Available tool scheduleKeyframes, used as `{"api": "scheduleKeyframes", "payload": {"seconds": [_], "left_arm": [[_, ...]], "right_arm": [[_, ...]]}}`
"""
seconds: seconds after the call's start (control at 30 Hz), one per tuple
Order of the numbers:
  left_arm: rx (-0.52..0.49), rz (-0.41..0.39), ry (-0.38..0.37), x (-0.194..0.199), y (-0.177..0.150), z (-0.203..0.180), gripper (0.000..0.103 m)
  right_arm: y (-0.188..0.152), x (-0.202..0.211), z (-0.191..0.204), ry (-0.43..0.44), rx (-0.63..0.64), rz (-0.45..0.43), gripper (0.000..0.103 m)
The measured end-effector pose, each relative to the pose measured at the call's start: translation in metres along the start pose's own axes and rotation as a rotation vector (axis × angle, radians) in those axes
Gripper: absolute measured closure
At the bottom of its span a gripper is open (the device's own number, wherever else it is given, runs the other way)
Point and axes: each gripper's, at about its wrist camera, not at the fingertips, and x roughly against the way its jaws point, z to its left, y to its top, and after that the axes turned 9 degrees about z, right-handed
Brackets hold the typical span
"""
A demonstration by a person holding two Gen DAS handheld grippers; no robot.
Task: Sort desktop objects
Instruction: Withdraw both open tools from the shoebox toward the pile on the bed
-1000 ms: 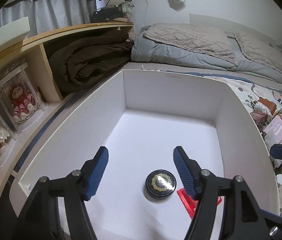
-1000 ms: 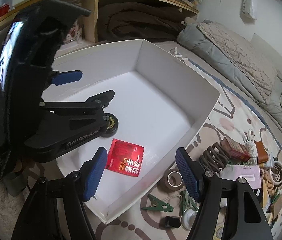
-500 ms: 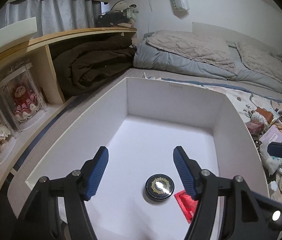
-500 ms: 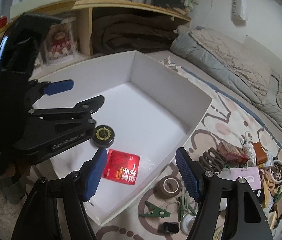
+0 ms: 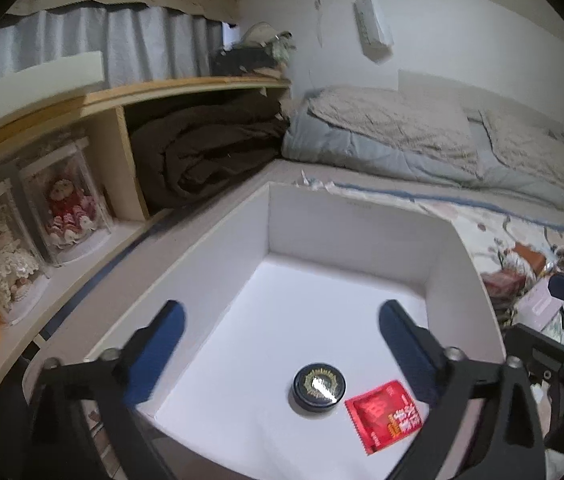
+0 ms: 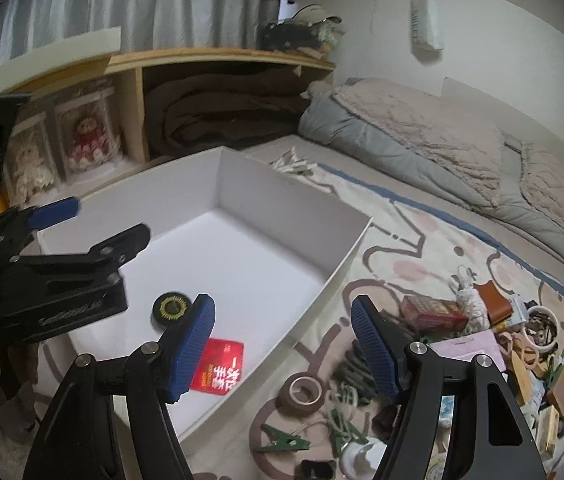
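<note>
The left gripper (image 5: 282, 332) hangs over the white box (image 5: 362, 216) with its jaws opening wide and nothing between them; the round black tin (image 5: 319, 387) and the red packet (image 5: 384, 416) lie on the box floor below, just beside each other. The right gripper (image 6: 284, 344) stands about half open and empty, over the near right edge of the box.

Counted: one box, holding two things, one tin and one packet. Two cased dolls (image 5: 68, 208) stand in the shelf (image 5: 122, 94) beside the box, next to one folded brown blanket (image 5: 210, 152).

The right wrist view alone lays out the unsorted heap on the patterned mat (image 6: 422, 248) to the right of the box: one roll of brown tape (image 6: 304, 390), two green clips (image 6: 284, 442), a coil of dark cord (image 6: 356, 368), a small red carton (image 6: 432, 312), a pink card (image 6: 468, 346), and more small items too crowded to count. It also shows the left gripper from the side, at the box's left edge. The left wrist view shows only a blurred corner of that heap, but gives the box floor unobstructed, and catches part of the right gripper at its right margin.
</note>
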Motion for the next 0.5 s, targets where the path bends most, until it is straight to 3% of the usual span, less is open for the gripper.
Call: {"api": "scheduleKeyframes", "payload": {"seconds": [0.13,0.2,0.5], "left_arm": [[0.02,-0.028,0.008,0.011,0.002,0.0,0.001],[0.028,-0.041,0.013,0.014,0.004,0.0,0.0],[0.033,-0.077,0.021,0.026,0.003,-0.007,0.0]], "right_arm": [[0.0,0.009,-0.009,-0.019,-0.032,-0.048,0.029],[-0.001,0.013,-0.012,-0.046,-0.054,-0.068,0.005],[-0.009,0.036,-0.034,-0.094,-0.112,-0.149,0.004]]}}
